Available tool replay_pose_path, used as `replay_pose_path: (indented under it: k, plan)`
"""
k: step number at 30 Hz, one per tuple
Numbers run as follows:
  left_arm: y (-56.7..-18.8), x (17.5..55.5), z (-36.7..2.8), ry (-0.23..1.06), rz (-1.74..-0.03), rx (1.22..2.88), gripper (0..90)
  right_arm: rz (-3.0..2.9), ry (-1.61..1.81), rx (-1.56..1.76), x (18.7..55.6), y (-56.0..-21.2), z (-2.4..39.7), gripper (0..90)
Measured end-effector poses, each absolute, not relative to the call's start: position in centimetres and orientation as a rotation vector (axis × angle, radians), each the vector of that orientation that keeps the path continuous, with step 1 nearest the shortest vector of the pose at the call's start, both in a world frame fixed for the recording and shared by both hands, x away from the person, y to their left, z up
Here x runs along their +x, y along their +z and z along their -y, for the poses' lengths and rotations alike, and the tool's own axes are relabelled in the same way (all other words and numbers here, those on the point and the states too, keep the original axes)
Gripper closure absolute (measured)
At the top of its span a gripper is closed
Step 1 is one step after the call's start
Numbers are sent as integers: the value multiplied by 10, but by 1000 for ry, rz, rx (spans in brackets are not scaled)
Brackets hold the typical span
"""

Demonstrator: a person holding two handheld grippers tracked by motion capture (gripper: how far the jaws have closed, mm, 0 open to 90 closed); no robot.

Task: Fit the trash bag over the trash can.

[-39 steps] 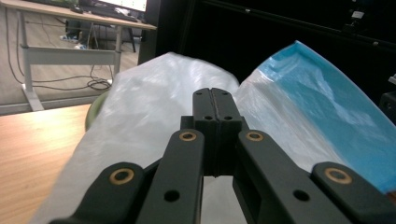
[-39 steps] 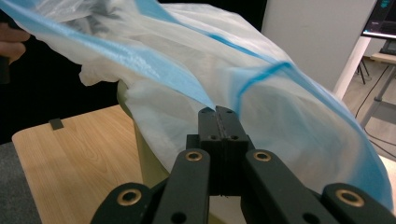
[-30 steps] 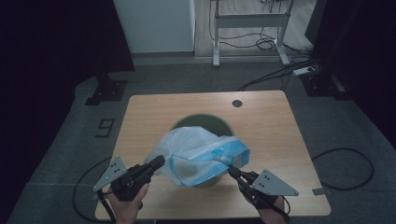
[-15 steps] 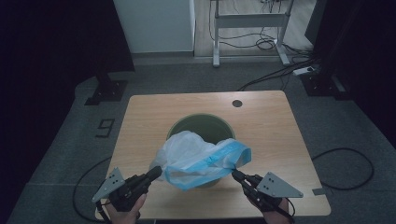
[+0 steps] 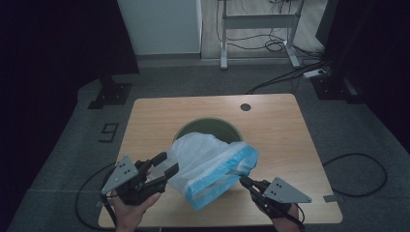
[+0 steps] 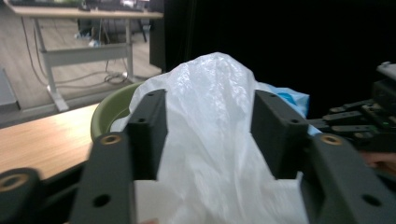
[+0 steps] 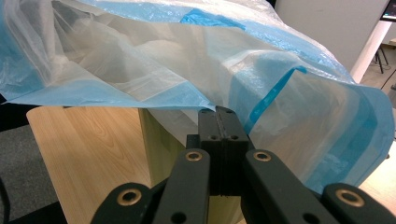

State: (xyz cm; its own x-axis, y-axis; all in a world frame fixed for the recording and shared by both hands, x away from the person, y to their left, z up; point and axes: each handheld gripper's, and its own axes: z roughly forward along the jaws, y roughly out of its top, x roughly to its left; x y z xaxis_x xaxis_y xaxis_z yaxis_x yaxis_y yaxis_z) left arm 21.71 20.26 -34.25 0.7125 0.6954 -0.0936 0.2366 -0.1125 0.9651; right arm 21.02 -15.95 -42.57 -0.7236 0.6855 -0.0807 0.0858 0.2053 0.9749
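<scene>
A translucent white plastic bag (image 5: 203, 159) is seen beyond the black left tool (image 5: 165, 169), and a pale blue band (image 5: 220, 181) is carried along the bag's open edge, nearest the black right tool (image 5: 243, 180). In the right gripper view the band (image 7: 327, 116) is crossed by a darker blue strip just above the tool's black jaws. A round olive-green bin (image 5: 208, 129) is shown behind the bag, its rim a lighter green in the left gripper view (image 6: 109, 112). A light wood-grain surface (image 5: 280, 130) is marked by a dark round spot (image 5: 245, 107). Each tool is topped by a grey three-cornered plate. The floor (image 5: 63, 145) is dark grey.
</scene>
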Motion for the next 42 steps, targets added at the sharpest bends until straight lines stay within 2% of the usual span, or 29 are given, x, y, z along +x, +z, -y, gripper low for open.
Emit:
replay_pose_path:
  k: [7, 13, 15, 16, 17, 18, 19, 21, 26, 37, 42]
  plan:
    - [-338, 238, -166, 415, -762, 1809, 277, -1981, 1538, 708, 210, -426, 158, 891]
    - [-346, 250, -149, 386, -771, 1883, 274, -1981, 1531, 703, 210, -425, 159, 891]
    - [-350, 254, -144, 387, -775, 1909, 353, -1981, 1528, 699, 209, -425, 159, 891]
    - [-352, 256, -141, 393, -774, 1922, 353, -1981, 1527, 697, 209, -425, 159, 891]
    - [-355, 257, -138, 407, -778, 1937, 461, -1980, 1526, 696, 209, -425, 159, 891]
    - [-355, 257, -138, 407, -778, 1937, 498, -1980, 1526, 696, 209, -425, 159, 891]
    - [-357, 258, -137, 417, -779, 1937, 498, -1980, 1525, 696, 209, -425, 159, 891]
    - [-360, 260, -136, 425, -786, 1931, 670, -1980, 1518, 693, 209, -426, 159, 891]
    - [-365, 265, -137, 421, -777, 1933, 892, -1979, 1506, 691, 209, -426, 160, 891]
    - [-352, 282, -173, 456, -845, 1687, 900, -1964, 1460, 707, 218, -418, 164, 890]
    - [-345, 296, -197, 469, -886, 1570, 900, -1933, 1422, 720, 239, -400, 164, 891]
